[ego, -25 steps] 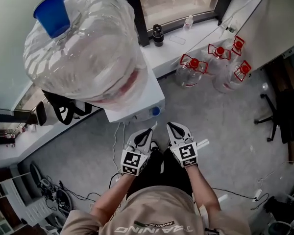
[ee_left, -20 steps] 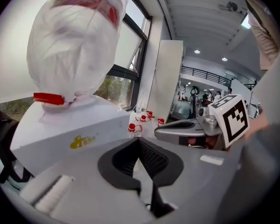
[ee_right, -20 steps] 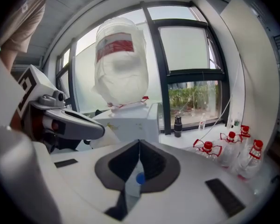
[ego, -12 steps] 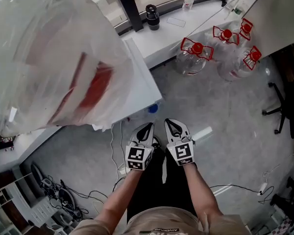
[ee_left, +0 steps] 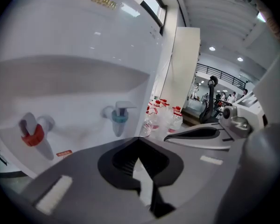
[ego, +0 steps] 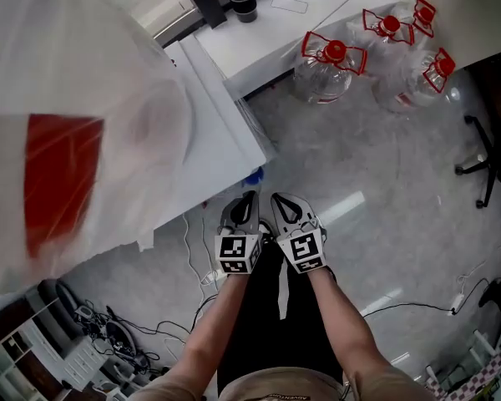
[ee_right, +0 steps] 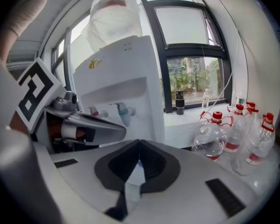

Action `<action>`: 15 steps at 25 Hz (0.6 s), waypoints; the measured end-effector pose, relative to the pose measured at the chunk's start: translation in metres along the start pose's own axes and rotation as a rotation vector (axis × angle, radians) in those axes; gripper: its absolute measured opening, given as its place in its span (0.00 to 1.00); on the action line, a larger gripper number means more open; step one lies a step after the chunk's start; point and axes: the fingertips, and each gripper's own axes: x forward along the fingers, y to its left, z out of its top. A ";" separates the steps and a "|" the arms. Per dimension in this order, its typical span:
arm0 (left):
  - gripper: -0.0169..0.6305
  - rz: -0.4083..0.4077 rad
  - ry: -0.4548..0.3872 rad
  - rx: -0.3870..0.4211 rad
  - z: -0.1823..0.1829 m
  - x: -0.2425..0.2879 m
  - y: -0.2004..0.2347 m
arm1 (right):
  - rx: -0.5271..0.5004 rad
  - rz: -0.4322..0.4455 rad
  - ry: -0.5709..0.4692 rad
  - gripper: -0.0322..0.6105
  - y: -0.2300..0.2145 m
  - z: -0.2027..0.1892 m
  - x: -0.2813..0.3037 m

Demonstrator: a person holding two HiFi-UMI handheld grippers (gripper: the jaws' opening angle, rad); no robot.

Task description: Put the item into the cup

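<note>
No cup and no loose item show in any view. My left gripper (ego: 248, 201) and right gripper (ego: 280, 201) are held side by side in front of the person's legs, tips toward a white water dispenser (ego: 213, 115). Both are shut, jaws meeting at the tips with nothing between them. In the left gripper view my left gripper (ee_left: 138, 140) faces the dispenser's red tap (ee_left: 35, 135) and blue tap (ee_left: 118, 118). In the right gripper view my right gripper (ee_right: 139, 142) faces the dispenser (ee_right: 126, 78), with the left gripper at that view's left.
A large bottle wrapped in white plastic with a red label (ego: 67, 149) sits on the dispenser and fills the head view's left. Three water jugs with red caps (ego: 330, 65) stand on the floor under a white sill. An office chair (ego: 484, 157) is at right; cables (ego: 108, 341) lie at lower left.
The head camera has moved closer over the dispenser bottle, which now fills the left. The two grippers have drawn closer together; both stay shut and empty.
</note>
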 end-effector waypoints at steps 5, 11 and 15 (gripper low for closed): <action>0.04 0.022 -0.011 -0.023 -0.011 0.015 0.011 | -0.003 0.005 -0.006 0.07 -0.005 -0.005 0.012; 0.04 0.069 -0.041 -0.065 -0.016 0.025 0.031 | -0.008 0.030 0.009 0.07 -0.004 -0.015 0.014; 0.04 0.074 -0.030 -0.058 -0.021 0.034 0.035 | -0.032 0.053 0.038 0.07 0.001 -0.029 0.010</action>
